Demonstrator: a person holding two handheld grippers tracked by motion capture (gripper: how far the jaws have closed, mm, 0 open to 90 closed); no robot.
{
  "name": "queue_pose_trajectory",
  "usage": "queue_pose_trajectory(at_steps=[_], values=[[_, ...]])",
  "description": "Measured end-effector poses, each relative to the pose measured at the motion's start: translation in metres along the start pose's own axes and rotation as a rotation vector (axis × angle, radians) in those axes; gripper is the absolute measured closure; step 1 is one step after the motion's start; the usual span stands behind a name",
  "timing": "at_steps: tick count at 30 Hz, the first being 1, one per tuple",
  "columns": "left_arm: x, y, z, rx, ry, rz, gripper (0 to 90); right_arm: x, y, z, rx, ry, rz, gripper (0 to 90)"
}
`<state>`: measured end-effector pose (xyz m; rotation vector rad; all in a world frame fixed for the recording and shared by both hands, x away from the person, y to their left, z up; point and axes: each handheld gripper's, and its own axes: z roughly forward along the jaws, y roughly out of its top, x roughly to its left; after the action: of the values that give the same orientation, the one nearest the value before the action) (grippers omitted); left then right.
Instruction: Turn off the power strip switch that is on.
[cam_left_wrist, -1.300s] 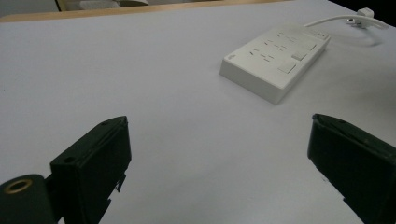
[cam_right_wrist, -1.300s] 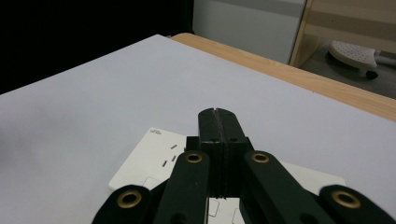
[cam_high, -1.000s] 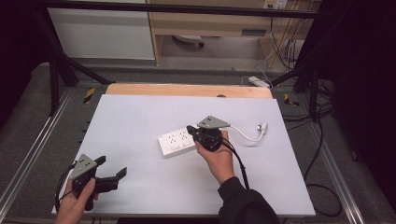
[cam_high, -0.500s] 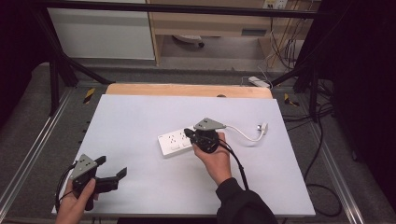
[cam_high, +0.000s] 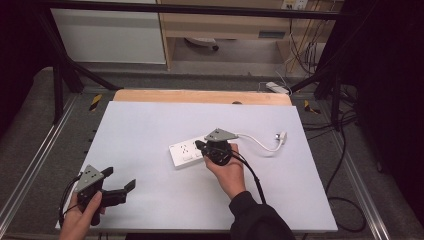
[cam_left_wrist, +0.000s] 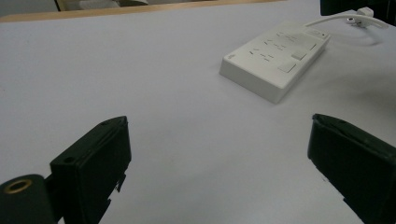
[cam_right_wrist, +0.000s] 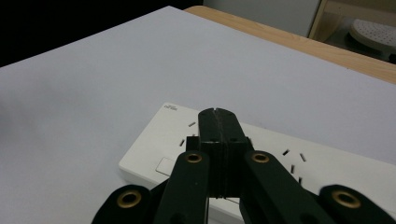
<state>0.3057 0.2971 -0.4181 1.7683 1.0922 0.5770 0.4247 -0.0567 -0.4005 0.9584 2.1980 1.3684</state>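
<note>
A white power strip (cam_high: 184, 153) lies flat near the middle of the white table (cam_high: 150, 125). Its white cable (cam_high: 260, 145) curls off to the right and ends in a plug (cam_high: 281, 136). My right gripper (cam_high: 199, 145) is shut with nothing between its jaws. It hovers low over the right half of the strip, pointing left. In the right gripper view the closed tips (cam_right_wrist: 218, 112) sit just above the socket face (cam_right_wrist: 159, 135). My left gripper (cam_high: 120, 177) is open and holds nothing at the table's near-left corner. It points toward the strip (cam_left_wrist: 275, 60), well short of it.
A wooden strip (cam_high: 200, 96) runs along the table's far edge. Metal frame rails (cam_high: 45, 145) flank both sides, with loose cables (cam_high: 345, 200) on the floor to the right. Cabinets (cam_high: 110, 35) stand beyond the table.
The right gripper has drifted a little left and toward the person, settling over the power strip. The left gripper has stayed where it was.
</note>
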Motion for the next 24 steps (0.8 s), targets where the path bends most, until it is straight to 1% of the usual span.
queue_pose_trajectory(at_steps=[10,16,24], values=[[0.0,0.0,0.0,0.003,0.0,0.001,6.0,-0.002,-0.007,0.004,0.015,0.004,0.017,90.0],[0.0,0.0,0.0,0.004,0.001,0.002,6.0,-0.005,-0.012,0.005,0.021,-0.006,0.027,90.0],[0.0,0.0,0.0,0.005,0.001,0.004,6.0,-0.005,-0.013,0.007,0.025,-0.003,0.027,90.0]])
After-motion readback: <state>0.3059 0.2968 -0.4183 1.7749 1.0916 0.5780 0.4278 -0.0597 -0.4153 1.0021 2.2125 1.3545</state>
